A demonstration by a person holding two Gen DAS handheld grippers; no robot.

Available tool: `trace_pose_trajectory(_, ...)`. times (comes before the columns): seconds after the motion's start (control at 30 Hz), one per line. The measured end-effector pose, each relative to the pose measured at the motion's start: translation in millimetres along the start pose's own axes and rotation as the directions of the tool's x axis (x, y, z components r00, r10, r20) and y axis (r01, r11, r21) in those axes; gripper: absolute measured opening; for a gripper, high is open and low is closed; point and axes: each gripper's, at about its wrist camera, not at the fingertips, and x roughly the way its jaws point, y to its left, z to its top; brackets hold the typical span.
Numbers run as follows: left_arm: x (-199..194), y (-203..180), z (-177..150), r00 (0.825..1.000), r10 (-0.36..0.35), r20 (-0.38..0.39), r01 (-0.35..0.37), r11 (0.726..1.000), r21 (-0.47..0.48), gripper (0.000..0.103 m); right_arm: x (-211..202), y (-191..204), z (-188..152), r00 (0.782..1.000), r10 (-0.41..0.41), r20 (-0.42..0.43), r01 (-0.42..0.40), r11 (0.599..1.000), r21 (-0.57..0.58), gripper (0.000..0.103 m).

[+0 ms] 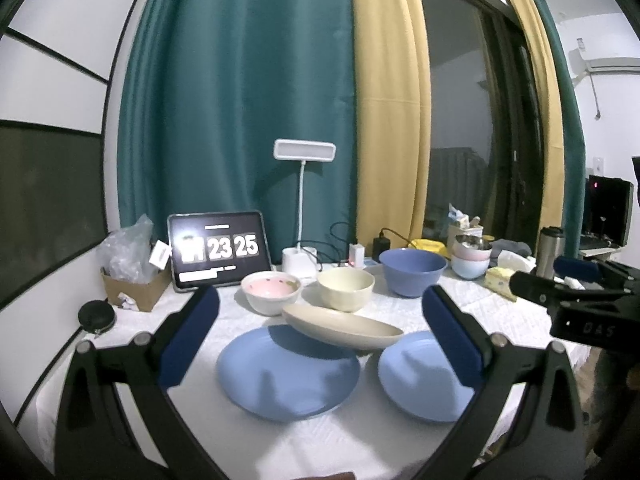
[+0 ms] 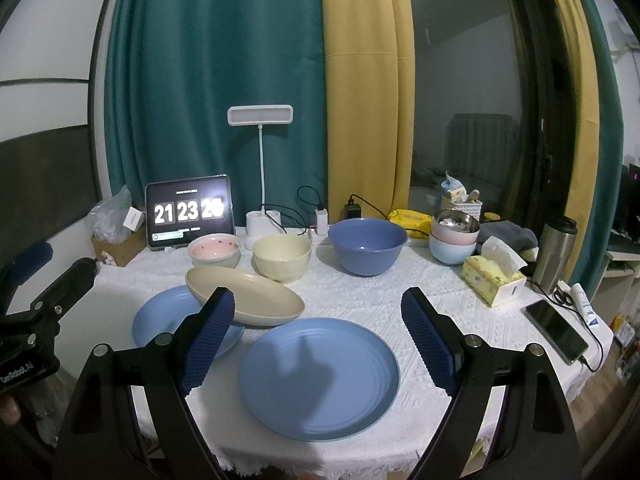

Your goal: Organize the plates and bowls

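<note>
Both the left gripper [image 1: 320, 340] and right gripper [image 2: 318, 340] hover spread and empty near the shallow beige plate [image 2: 245, 297], which lies tilted across two flat blue plates' rims, probably awaiting stacking.

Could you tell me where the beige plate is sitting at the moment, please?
The beige plate rests tilted on the far edge of the left blue plate, just in front of the pink bowl and cream bowl.
</note>
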Motion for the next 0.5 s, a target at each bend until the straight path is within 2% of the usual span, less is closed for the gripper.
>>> trace_pose_trajectory(0.5,-0.7,-3.6,2.7,1.0,-0.008,-0.007,0.008,1.0,0.0,0.102,0.7,0.2,-0.9,1.0,-0.002,0.0,0.002,1.0,0.0,0.089)
